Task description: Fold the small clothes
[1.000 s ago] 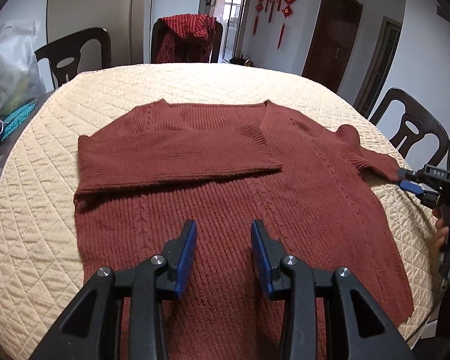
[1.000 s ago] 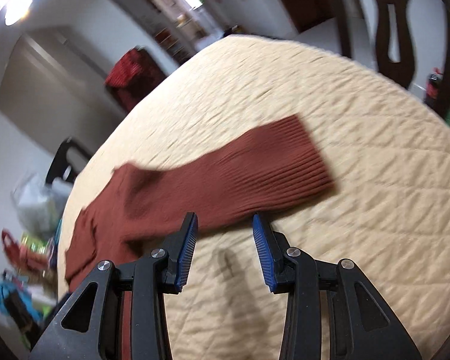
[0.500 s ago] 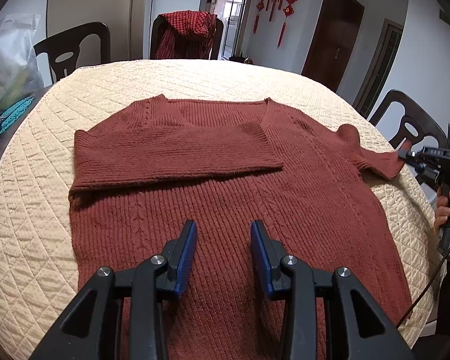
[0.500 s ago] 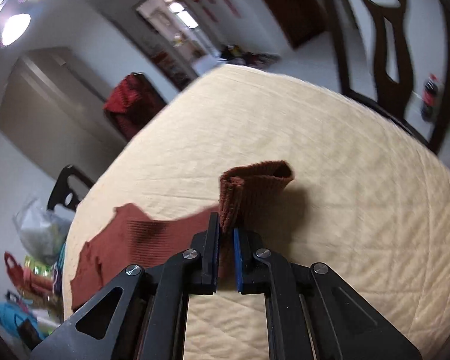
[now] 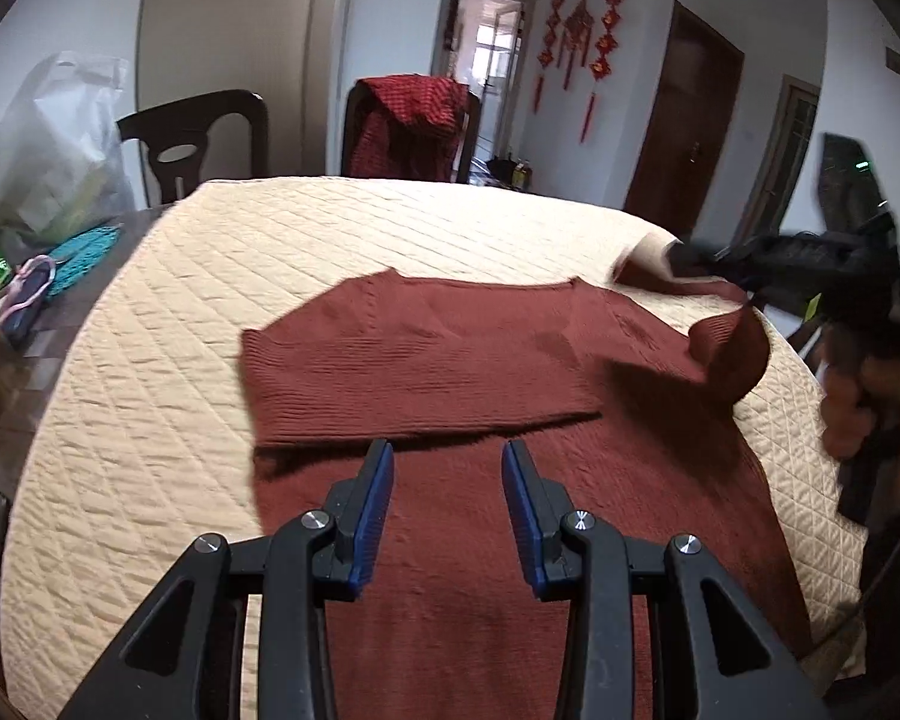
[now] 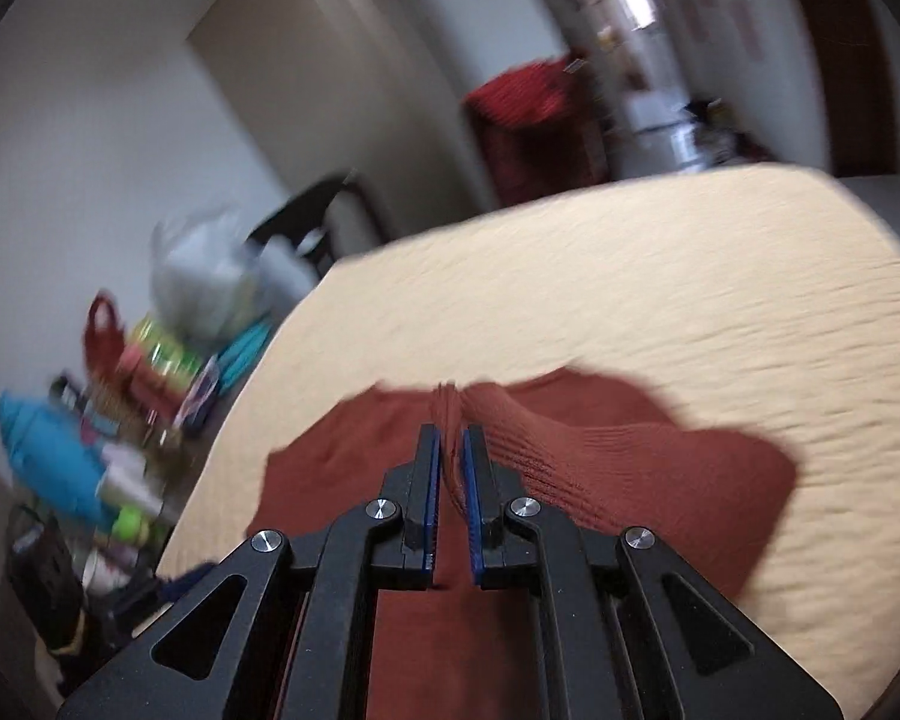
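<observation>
The rust-red sweater (image 5: 462, 420) lies flat on the quilted worktop (image 5: 150, 360), one sleeve already folded across the chest, and the right gripper (image 6: 450, 456) has its fingers clenched on the cuff of the other sleeve (image 6: 600, 468), lifted clear of the cloth so the knit drapes away from the pinch in a soft hump. In the left view that raised sleeve hangs curled at the sweater's right shoulder, blurred, with the tool gripped above it. The left gripper (image 5: 447, 480) hovers over the belly of the garment, fingers spread wide and holding nothing. This is a chunky ribbed knit: light, floppy, no stiffness at all, so it should sag and stretch wherever it is carried by a single point, and a thin pinch may slip off. The cuff is the sensible place to hold, being the densest, firmest band. The likely next call is to lay this sleeve across the chest to mirror the first; the free gripper could pin the shoulder so the body does not drag along.
</observation>
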`<state>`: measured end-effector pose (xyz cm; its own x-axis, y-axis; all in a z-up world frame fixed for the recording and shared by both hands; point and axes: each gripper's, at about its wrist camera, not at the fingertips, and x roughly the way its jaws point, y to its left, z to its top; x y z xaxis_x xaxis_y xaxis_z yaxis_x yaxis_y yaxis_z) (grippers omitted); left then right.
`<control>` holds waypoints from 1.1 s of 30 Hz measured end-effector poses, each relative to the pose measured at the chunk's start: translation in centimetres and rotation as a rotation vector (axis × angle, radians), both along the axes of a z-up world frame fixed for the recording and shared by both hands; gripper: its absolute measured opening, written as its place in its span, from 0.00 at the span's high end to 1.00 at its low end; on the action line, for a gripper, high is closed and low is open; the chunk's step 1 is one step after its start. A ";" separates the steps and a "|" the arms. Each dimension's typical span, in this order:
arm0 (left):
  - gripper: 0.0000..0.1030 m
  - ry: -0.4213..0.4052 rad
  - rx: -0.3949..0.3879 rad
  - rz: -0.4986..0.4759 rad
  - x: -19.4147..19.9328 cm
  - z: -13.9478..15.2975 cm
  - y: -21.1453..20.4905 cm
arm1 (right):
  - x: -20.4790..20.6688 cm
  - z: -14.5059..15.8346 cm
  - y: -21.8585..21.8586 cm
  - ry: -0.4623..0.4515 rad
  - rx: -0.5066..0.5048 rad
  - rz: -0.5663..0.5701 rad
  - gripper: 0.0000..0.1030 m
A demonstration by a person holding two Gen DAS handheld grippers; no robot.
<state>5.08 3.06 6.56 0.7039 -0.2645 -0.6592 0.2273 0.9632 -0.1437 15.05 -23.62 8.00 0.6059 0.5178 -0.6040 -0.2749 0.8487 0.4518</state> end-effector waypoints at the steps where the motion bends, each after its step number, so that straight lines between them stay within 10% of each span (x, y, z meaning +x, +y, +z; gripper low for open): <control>1: 0.61 0.000 0.000 0.007 0.1 0.0 0.3 | 0.3 -1.1 1.3 0.016 0.002 0.038 0.92; 8: 0.61 0.021 0.009 0.006 1.3 0.1 0.9 | -1.3 -3.9 3.3 0.096 -0.023 0.196 0.84; 24: 0.61 0.223 0.064 -0.273 13.4 -4.7 -12.0 | -4.9 -3.1 -10.0 0.049 -0.016 -0.171 0.83; 27: 0.91 0.195 0.052 -0.287 13.2 -4.1 -12.8 | -4.5 -3.4 -10.0 0.054 -0.017 -0.168 0.83; 33: 0.95 0.051 -0.027 -0.260 10.0 -0.5 -10.4 | -3.4 -4.5 -9.5 0.101 -0.094 -0.162 0.83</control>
<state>15.08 -7.31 6.11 0.5760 -0.4503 -0.6823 0.4589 0.8688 -0.1861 11.62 -33.16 3.51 0.6108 0.3570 -0.7068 -0.0890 0.9179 0.3868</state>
